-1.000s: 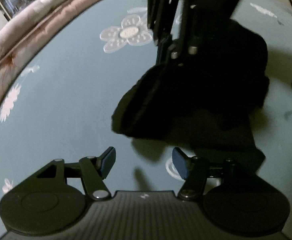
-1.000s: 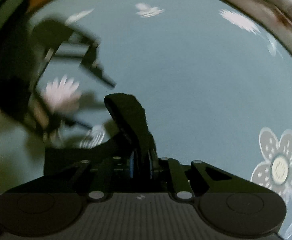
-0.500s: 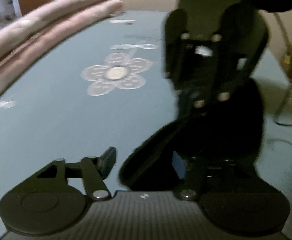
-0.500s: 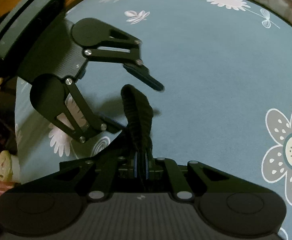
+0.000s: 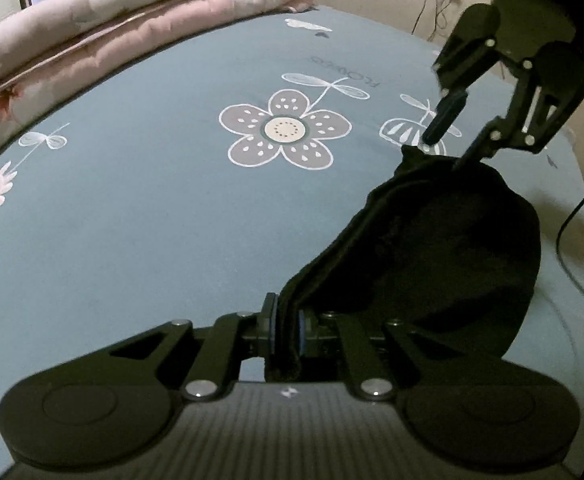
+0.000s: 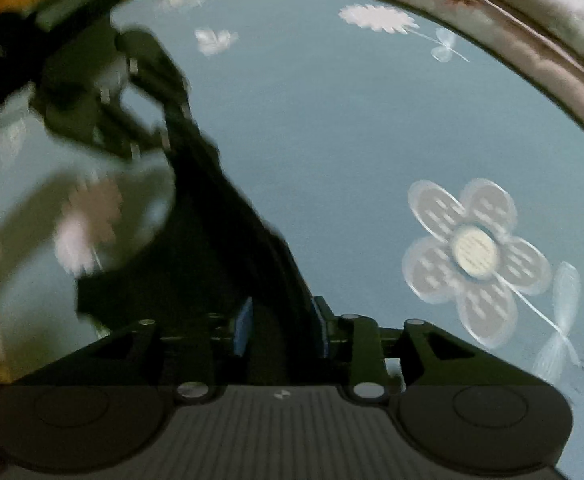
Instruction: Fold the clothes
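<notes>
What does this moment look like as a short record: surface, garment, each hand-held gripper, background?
surface: teal bed sheet with printed flowers
garment: small black fabric garment, partly lifted off the sheet
left hand-held gripper: closing, blue pads pinching the garment's edge
right hand-held gripper: opening, pads apart with the dark cloth between them; view blurred
background: folded pink quilt at the sheet's far edge; black cable at right
</notes>
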Demonstrator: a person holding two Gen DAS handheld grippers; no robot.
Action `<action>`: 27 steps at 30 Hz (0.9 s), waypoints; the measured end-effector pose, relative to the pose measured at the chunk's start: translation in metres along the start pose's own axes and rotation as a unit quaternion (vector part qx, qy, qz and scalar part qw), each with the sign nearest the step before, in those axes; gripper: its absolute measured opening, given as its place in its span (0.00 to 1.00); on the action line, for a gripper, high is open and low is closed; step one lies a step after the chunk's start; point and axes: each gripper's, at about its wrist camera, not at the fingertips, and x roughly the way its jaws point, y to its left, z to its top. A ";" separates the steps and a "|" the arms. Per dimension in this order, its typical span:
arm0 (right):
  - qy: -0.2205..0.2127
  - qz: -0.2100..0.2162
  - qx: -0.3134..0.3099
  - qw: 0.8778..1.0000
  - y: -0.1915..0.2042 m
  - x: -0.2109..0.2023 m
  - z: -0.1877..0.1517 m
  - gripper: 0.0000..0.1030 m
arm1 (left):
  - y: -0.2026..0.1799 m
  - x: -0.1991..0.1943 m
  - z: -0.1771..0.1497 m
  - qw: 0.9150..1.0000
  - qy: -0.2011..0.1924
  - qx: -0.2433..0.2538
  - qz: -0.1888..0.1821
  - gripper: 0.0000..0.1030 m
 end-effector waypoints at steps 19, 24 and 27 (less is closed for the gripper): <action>0.025 -0.089 -0.091 0.992 0.022 0.059 -0.020 0.51 | -0.009 -0.042 0.012 0.999 -0.026 -0.011 0.017 0.07; 0.040 -0.081 -0.069 0.994 0.017 0.037 -0.026 0.15 | -0.020 -0.052 0.010 0.999 -0.011 -0.020 0.024 0.08; 0.039 -0.076 -0.080 0.993 0.020 0.004 -0.023 0.15 | -0.030 -0.066 0.010 0.999 -0.004 -0.035 0.022 0.08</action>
